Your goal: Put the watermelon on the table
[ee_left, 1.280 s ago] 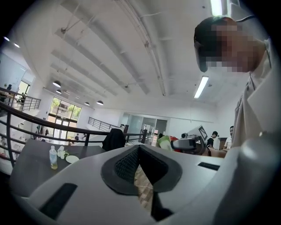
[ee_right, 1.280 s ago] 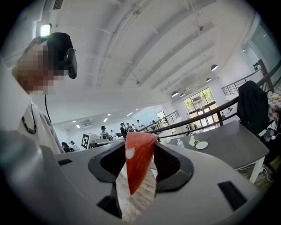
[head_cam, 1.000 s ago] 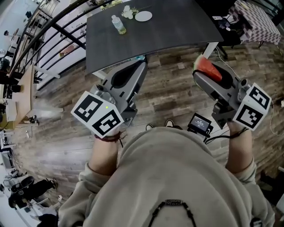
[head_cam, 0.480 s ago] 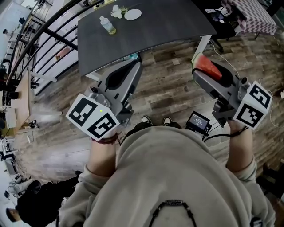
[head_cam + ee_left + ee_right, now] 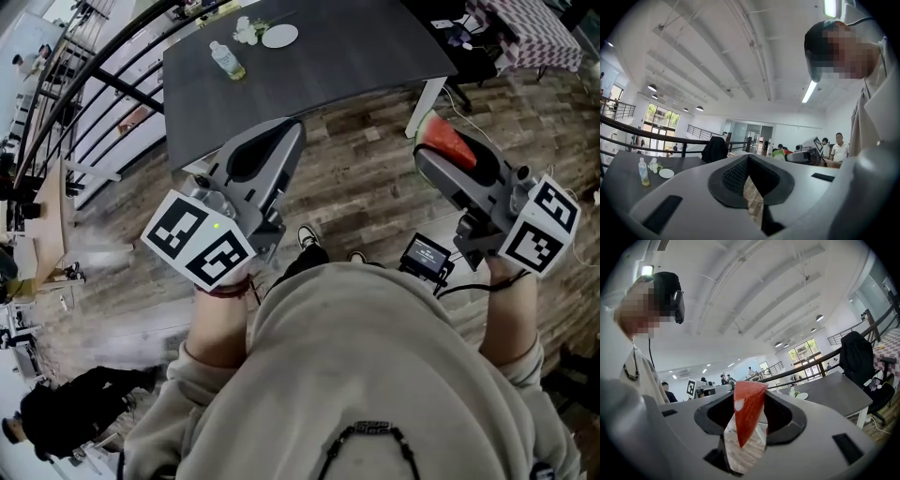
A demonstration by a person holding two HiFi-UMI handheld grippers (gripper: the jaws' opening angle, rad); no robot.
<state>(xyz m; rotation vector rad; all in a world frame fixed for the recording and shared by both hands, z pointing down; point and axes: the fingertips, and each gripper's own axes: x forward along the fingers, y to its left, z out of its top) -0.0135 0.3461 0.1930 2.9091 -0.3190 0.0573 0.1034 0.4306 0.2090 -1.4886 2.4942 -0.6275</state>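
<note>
A red watermelon slice (image 5: pixel 444 144) with a green rind stands between the jaws of my right gripper (image 5: pixel 429 141), which is shut on it above the wooden floor. In the right gripper view the watermelon slice (image 5: pixel 747 412) fills the gap of the right gripper (image 5: pixel 749 401). My left gripper (image 5: pixel 294 127) is shut with nothing in it, its tip at the near edge of the dark grey table (image 5: pixel 356 52). In the left gripper view the left gripper (image 5: pixel 749 158) points level and the table (image 5: pixel 621 176) lies off to the left.
A water bottle (image 5: pixel 226 60), a white plate (image 5: pixel 279 36) and white flowers (image 5: pixel 246 30) sit at the table's far end. A black railing (image 5: pixel 112 75) runs along the left. A checked-cloth table (image 5: pixel 525 33) and floor cables lie at the right. Other people stand in the background.
Both grippers have drifted a little toward the table as the person steps forward. The watermelon slice stays in the right gripper and the left jaws stay shut.
</note>
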